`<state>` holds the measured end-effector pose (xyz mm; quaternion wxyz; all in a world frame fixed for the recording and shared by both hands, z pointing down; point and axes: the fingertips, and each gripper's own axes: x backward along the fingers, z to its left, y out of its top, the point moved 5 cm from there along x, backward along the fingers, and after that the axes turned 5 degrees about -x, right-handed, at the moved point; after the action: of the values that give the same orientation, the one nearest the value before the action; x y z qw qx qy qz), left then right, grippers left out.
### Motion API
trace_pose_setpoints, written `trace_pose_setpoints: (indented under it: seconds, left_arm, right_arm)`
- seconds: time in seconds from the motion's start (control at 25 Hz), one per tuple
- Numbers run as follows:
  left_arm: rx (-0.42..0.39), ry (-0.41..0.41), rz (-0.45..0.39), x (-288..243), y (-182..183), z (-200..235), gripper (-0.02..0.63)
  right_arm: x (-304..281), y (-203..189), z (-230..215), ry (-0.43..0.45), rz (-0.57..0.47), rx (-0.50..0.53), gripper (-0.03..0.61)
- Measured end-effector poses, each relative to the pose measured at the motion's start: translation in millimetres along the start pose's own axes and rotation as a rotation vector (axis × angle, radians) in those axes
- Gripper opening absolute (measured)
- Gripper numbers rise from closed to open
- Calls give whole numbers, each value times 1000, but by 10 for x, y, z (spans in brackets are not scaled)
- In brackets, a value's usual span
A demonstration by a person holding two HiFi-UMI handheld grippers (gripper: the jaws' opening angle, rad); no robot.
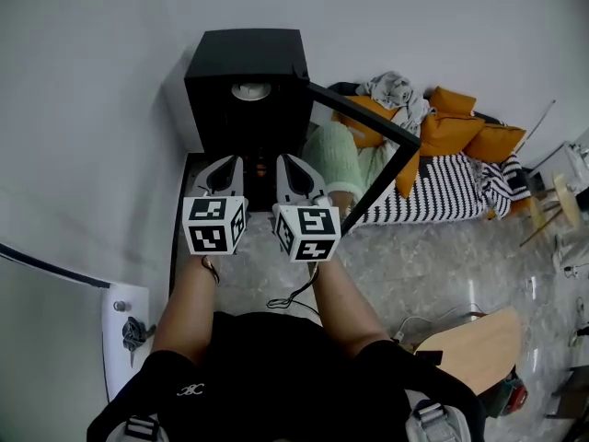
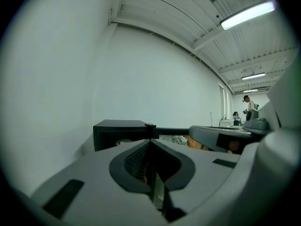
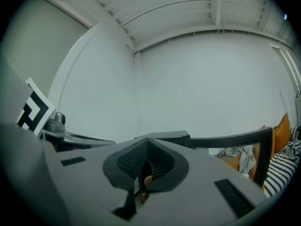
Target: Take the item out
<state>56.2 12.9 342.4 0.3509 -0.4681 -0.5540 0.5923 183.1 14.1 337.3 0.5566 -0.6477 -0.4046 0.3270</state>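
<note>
White walls close off the corner where a black box-shaped cabinet [image 1: 247,63] stands against the wall on a low dark base, with grey marbled floor [image 1: 433,265] to its right. Its black-framed door [image 1: 363,113] is swung wide to the right, probably so that the inside can be reached from the front. A round pale object [image 1: 251,90], likely the item to take out, sits in the cabinet's upper part and nothing is touching it.

The left tongs [image 1: 225,164] and right tongs [image 1: 293,162] are held side by side just in front of the opening and point at it, which reads as the approach rather than the grasp. The gripper views show each pair pressed together at the tips with nothing between them. They would have to spread before closing on anything. The black-and-white marker cubes [image 1: 213,226] face the head camera.

Much is hard to read. Only the top of the round object shows, so I cannot tell whether it is a dish, a lid or something else. The lower interior is dark and partly hidden behind the tongs. Each gripper view is mostly filled by its own grey body and shows only the cabinet's top edge. A heap of orange cushions [image 1: 460,127] and striped cloth [image 1: 442,191] lies beyond the door.
</note>
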Motion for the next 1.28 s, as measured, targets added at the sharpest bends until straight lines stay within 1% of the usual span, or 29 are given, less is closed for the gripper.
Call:
trace_pose_setpoints:
  seconds: [0.16,0.32,0.44,0.64,0.84,1.04,1.28]
  left_arm:
    - [25,39,-5,-34,5,-191,0]
    - [12,53,16,-85,-59,-359,0]
    - [14,59,23,-112,-92,-355,0]
    - [47,72,19,-219,-143,-174,0]
    - [62,58,24,-421,-196,-1,0]
    - [85,48,21,-708,-227,271,0]
    - [114,25,22,-1130,-271,694,0]
  right_arm:
    - [93,16,-175,37,15,11,3]
    - [149,5,-335,48,21,-6,3]
    - [114,-41,-367,52,31,-15,3]
    - [-47,-137,-320,63,48,6,3]
    - [-299,-206,-327,51,66,14,3]
    - [-656,-277,-332,44,83,35,3]
    - [-1216,-370,-376,20,113,58,3]
